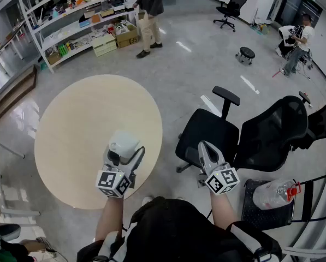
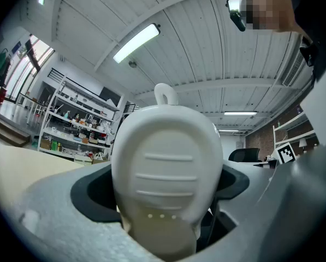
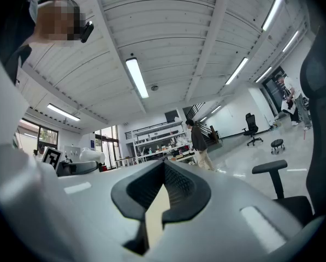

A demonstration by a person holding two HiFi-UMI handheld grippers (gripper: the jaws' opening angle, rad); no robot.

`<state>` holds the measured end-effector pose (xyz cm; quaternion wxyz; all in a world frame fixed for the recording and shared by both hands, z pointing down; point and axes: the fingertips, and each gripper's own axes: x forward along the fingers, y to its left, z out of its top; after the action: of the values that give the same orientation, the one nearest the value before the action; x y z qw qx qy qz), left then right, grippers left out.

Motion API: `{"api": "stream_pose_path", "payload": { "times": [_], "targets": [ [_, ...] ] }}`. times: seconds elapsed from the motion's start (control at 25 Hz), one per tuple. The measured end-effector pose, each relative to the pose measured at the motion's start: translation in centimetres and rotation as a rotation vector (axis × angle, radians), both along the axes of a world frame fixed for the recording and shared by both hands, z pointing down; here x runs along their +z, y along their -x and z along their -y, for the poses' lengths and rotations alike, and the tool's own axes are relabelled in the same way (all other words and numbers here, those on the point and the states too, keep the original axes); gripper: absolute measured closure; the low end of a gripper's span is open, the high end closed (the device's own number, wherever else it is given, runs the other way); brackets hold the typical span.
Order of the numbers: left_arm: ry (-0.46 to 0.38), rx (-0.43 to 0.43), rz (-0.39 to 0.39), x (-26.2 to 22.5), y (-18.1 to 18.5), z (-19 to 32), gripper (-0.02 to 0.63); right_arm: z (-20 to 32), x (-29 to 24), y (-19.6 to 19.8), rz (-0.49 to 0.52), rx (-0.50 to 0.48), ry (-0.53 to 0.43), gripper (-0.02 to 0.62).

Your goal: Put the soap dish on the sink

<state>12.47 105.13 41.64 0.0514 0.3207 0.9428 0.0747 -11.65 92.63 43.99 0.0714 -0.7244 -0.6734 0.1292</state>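
Observation:
A white oval soap dish (image 1: 123,145) with a small loop at its top is clamped between the wide-set jaws of my left gripper (image 1: 124,153), above the near edge of a round beige table (image 1: 75,124). In the left gripper view the soap dish (image 2: 168,162) fills the gap between the jaws, ribbed side toward the camera. My right gripper (image 1: 206,150) hangs level over a black office chair (image 1: 209,132), jaws together and empty. In the right gripper view the right gripper (image 3: 161,198) shows its dark pads meeting. No sink is in view.
A second black chair (image 1: 274,127) stands to the right, beside a black stool carrying a plastic bottle (image 1: 274,192). Stocked white shelves (image 1: 81,15) line the far wall, with a person (image 1: 149,12) standing by them. Another person (image 1: 299,40) sits far right. The floor is grey tile.

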Motion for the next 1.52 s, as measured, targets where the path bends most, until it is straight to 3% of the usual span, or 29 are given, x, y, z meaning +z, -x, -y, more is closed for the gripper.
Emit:
{"api": "stream_pose_path", "payload": {
  "times": [0.68,1.12,1.52],
  "targets": [
    [-0.009,0.051,0.024,-0.3,-1.4,-1.0,0.12,-1.0,-0.5,-2.1,-0.004,0.008,-0.007,0.589],
    [-0.009,0.187,0.024,-0.1,-2.0,-1.4,0.12,1.6,0.2,-4.5,-0.006,0.171,-0.011,0.589],
    [-0.025,0.364,0.008,0.4,2.7,1.9,0.12,9.2,0.1,-1.8,-0.019,0.377,-0.005,0.589]
  ]
}}
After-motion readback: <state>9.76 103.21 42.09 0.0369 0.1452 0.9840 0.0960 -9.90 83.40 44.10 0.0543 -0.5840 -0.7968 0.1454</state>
